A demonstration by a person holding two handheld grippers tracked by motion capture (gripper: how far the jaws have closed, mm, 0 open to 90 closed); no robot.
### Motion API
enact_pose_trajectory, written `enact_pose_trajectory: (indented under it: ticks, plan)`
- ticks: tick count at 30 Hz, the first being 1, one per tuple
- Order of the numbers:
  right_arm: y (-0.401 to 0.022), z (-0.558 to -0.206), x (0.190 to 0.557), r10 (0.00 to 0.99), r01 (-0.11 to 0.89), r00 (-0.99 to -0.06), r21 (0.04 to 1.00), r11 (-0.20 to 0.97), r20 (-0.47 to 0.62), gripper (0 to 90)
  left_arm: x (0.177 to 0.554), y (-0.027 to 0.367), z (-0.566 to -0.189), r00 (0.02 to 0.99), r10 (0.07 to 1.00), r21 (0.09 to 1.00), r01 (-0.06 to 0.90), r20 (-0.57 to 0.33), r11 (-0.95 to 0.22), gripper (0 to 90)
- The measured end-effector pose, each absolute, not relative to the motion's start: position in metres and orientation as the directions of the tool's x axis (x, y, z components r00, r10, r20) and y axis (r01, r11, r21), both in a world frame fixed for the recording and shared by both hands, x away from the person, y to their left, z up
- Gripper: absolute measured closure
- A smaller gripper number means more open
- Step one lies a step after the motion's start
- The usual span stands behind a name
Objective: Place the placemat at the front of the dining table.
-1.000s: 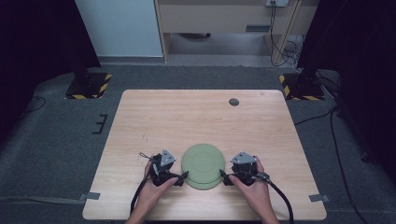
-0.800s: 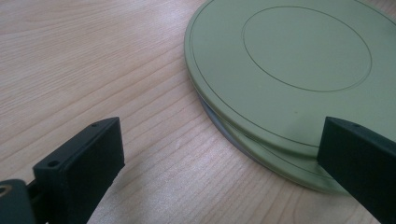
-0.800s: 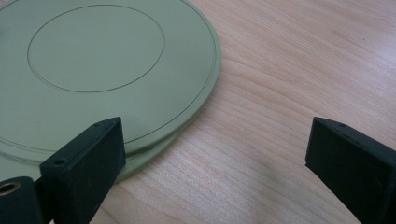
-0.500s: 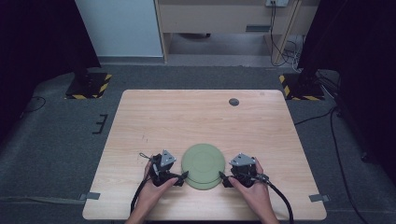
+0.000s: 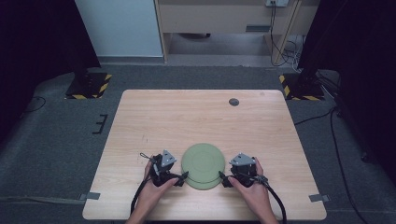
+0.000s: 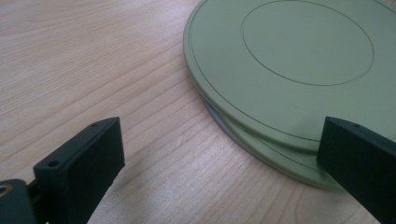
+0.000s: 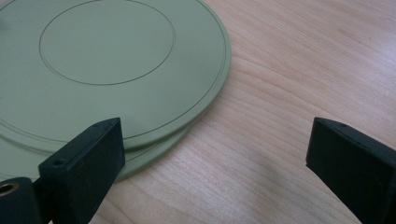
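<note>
We hold the left gripper (image 5: 183, 178) and right gripper (image 5: 221, 178) with jaws spread wide on opposite sides of the stacked green plates (image 5: 203, 165), which lie flat between them near the table's (image 5: 154, 116) front edge, both equally close.

Stacked green plates (image 7: 107, 70), wide-open tool (image 7: 215, 158), table (image 7: 303, 60)

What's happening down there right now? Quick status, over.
Left gripper and right gripper both open, flanking the green plates. Two plates stacked, top one slightly offset, flat on the table. Nothing gripped yet. Nothing in the way.
</note>
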State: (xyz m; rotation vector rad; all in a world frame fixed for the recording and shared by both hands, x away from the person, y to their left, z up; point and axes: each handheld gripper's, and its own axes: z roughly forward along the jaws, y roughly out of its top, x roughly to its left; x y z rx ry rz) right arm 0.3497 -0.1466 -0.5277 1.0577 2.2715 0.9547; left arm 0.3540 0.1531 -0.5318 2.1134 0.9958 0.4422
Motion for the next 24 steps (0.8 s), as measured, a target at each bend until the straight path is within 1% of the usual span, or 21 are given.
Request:
enact_pose_trajectory:
  ticks: [24]
  plan:
    - [-0.1463, -0.5289, 0.3586, 0.806, 0.492, -0.586, 0.752, 0.438, -0.086, 3.9, 0.3634, 0.1547, -0.5329, 0.629, 0.777, 0.753, 0.517, -0.012, -0.407, 0.0]
